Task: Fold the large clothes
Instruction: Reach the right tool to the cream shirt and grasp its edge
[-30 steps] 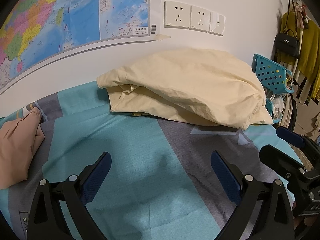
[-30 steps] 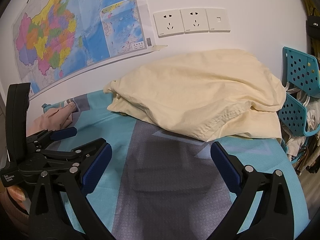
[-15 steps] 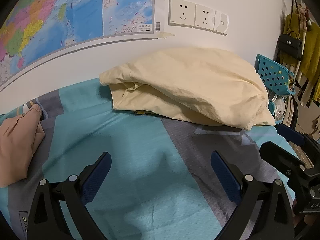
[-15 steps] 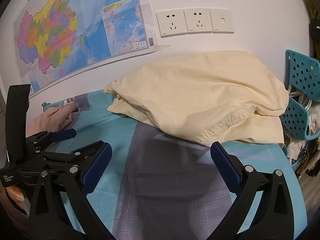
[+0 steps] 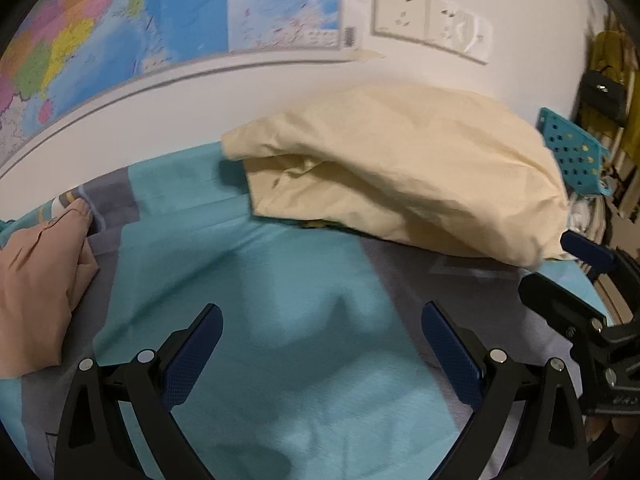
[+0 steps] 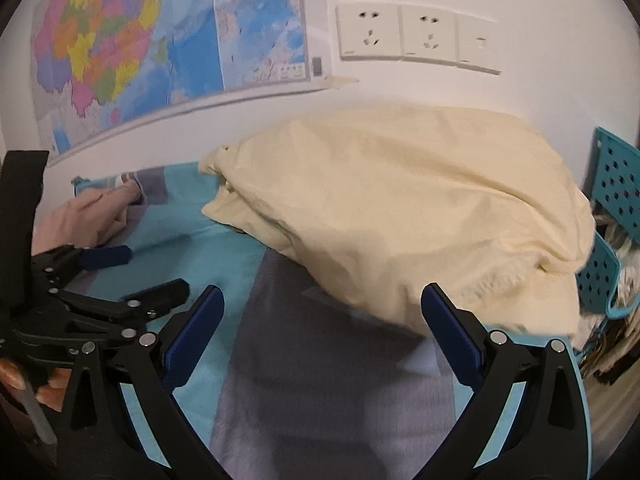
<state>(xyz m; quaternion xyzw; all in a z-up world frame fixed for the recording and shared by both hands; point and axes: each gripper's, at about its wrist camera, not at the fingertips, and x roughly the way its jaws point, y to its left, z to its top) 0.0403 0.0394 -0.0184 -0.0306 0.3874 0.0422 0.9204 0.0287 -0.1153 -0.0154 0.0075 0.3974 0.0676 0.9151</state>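
**Clothes state: 2 garments, both unfolded**

Cream garment: large, crumpled into 1 loose mound, layers overlapping, rumpled edge facing the near side. Sits at 1 o'clock in both views, against the wall.

Pink-beige garment: bunched, wrinkled, at 9 o'clock in the left view, 10 o'clock in the right. Well apart from the cream one.

My left view cuts the pink cloth off at its edge, and the map runs out of frame too. Both views are smeared, so the map's print is unreadable. The cream garment hides the bedsheet beneath it and part of the teal basket.
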